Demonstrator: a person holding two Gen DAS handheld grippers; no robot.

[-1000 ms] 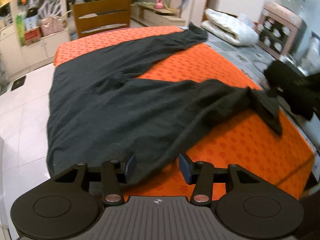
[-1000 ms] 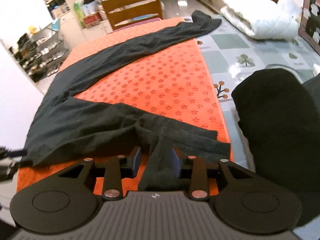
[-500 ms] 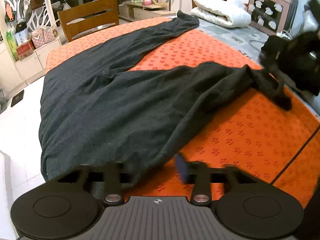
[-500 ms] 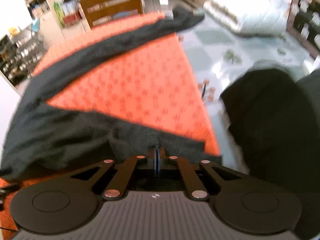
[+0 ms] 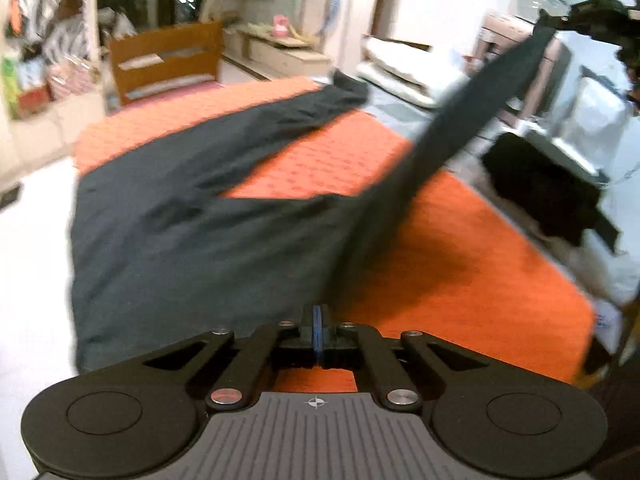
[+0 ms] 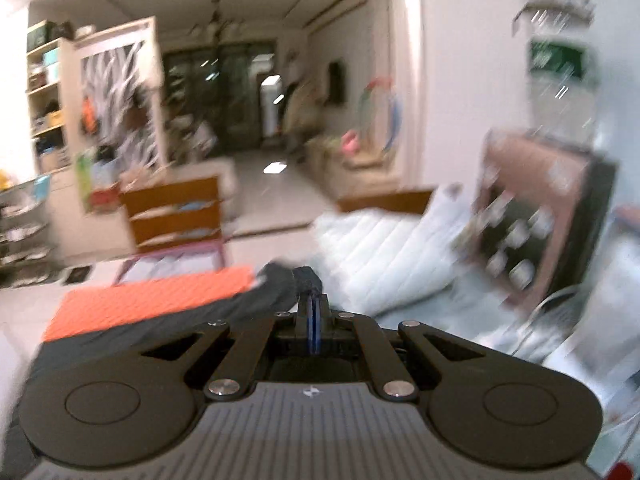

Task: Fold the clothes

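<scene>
Dark grey trousers (image 5: 200, 240) lie spread on an orange patterned table cover (image 5: 460, 280). My left gripper (image 5: 317, 320) is shut on their near edge, pads pressed together with cloth running out of them. One trouser leg (image 5: 472, 120) rises taut to the upper right, where my right gripper (image 5: 560, 20) holds its end high above the table. In the blurred right wrist view the right gripper (image 6: 313, 308) is shut, a dark tuft of cloth (image 6: 306, 278) sticks out of its pads, and the other leg (image 6: 160, 324) lies below on the table cover (image 6: 152, 300).
A wooden chair (image 5: 168, 60) stands at the table's far end. A white folded quilt (image 5: 400, 68) and a black heap of clothing (image 5: 540, 192) lie to the right of the table. A pink cabinet (image 6: 540, 216) stands at the right; shelves line the left wall.
Both grippers closed on the trousers. The right one then rose steeply with the leg end, pulling that leg up off the table. The left one lifted slightly.
</scene>
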